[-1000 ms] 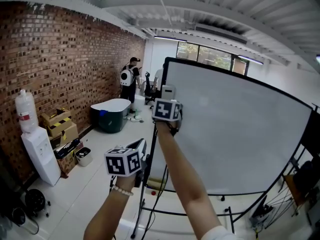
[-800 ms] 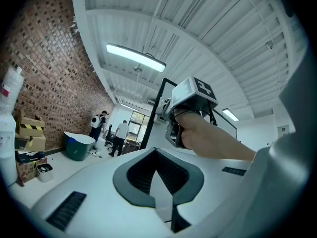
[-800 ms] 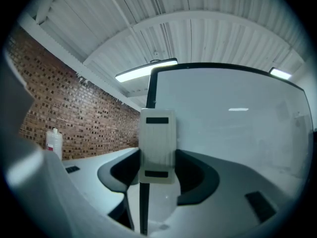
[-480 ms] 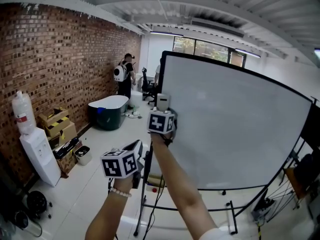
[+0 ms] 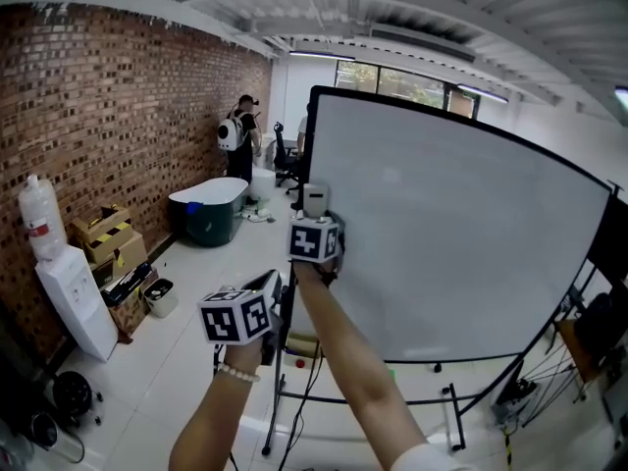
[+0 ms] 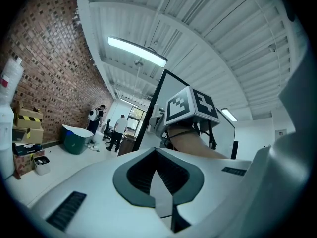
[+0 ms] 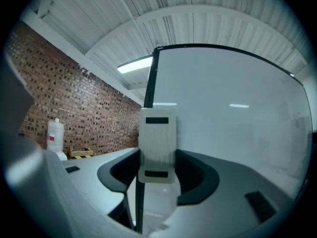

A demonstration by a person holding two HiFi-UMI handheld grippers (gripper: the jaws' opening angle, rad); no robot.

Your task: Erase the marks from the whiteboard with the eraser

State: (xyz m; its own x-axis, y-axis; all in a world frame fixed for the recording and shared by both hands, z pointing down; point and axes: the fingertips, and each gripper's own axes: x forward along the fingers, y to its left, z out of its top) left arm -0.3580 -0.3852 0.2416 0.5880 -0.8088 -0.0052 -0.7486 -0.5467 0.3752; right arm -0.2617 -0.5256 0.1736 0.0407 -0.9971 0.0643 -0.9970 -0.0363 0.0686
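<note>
**Eraser held at board's left edge; wiping step in hand**

The whiteboard (image 5: 461, 234) stands upright on its frame. No marks can be made out on its face. The right gripper (image 7: 157, 170) is clamped on the eraser (image 7: 157, 143), raised by the board's left edge; contact cannot be confirmed. The left gripper (image 6: 157, 185) sits lower, jaws together, empty. Judgement: the next move calls for pressing the eraser flat and sweeping rightward.

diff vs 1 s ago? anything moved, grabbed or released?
The right gripper carried the eraser down along the left edge of the whiteboard, mostly in the first half second. Nothing was grabbed or released. Unchanged: the right jaws stay clamped on the eraser, and the left gripper stays shut, empty and low. No marks show on the board.
</note>
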